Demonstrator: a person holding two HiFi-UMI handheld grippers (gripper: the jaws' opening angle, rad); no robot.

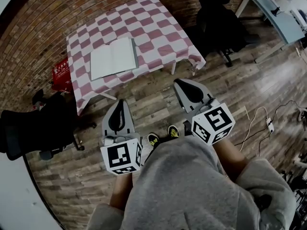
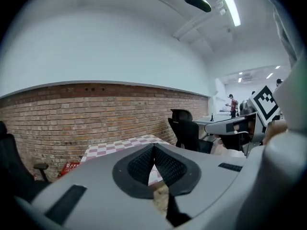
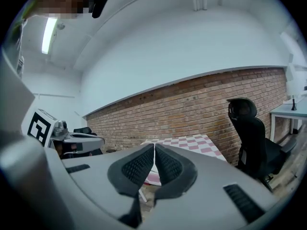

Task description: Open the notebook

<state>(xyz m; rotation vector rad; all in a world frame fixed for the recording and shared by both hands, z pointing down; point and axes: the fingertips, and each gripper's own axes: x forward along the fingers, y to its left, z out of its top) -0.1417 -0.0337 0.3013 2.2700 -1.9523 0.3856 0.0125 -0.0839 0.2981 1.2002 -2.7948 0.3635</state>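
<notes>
The notebook [image 1: 113, 57] lies open, white pages up, on a small table [image 1: 165, 37] with a red-and-white checked cloth, seen in the head view. Both grippers are held well back from the table, over the wooden floor. My left gripper [image 1: 120, 103] is shut with nothing between its pads; its tips meet in the left gripper view [image 2: 153, 146]. My right gripper [image 1: 181, 83] is also shut and empty, its tips touching in the right gripper view [image 3: 154, 145]. The checked table [image 2: 120, 146] shows beyond the left jaws and the same table [image 3: 192, 143] beyond the right ones.
A black office chair [image 1: 218, 18] stands right of the table, another black chair [image 1: 33, 128] at the left. A red crate [image 1: 61, 74] sits by the brick wall [image 1: 57, 8]. A grey desk [image 1: 276, 13] is at the far right. Cables and a power strip [image 1: 269, 124] lie on the floor.
</notes>
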